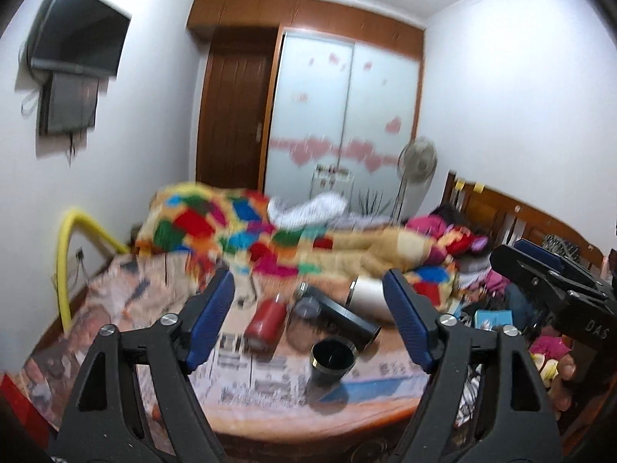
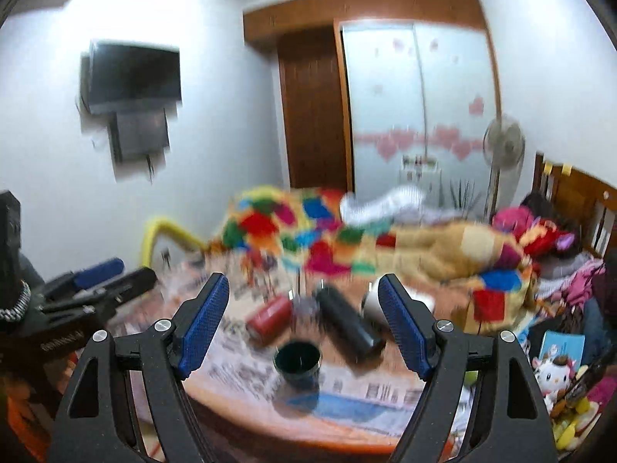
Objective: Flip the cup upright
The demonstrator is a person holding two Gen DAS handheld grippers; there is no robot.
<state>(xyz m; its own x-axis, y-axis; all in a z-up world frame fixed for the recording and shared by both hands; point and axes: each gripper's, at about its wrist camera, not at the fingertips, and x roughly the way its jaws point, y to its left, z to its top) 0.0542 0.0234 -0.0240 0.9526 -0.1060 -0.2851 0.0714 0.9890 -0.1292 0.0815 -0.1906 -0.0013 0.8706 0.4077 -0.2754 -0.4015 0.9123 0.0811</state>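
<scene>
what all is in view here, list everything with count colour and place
cup: 1, dark, upright with mouth up, front of table
red bottle: 1, red, lying on its side, left of the cup
black bottle: 1, black, lying behind the cup
silver bottle: 1, silver-white, lying at back right
table: 1, round, wooden rim, printed paper cover
blanket: 1, multicoloured patchwork, on bed behind table
tv: 1, black, on left wall
fan: 1, pale, standing by the wardrobe
wardrobe: 1, frosted doors with pink hearts, back wall
left gripper: 1, black with blue pads, open, empty
right gripper: 1, black with blue pads, open, empty
</scene>
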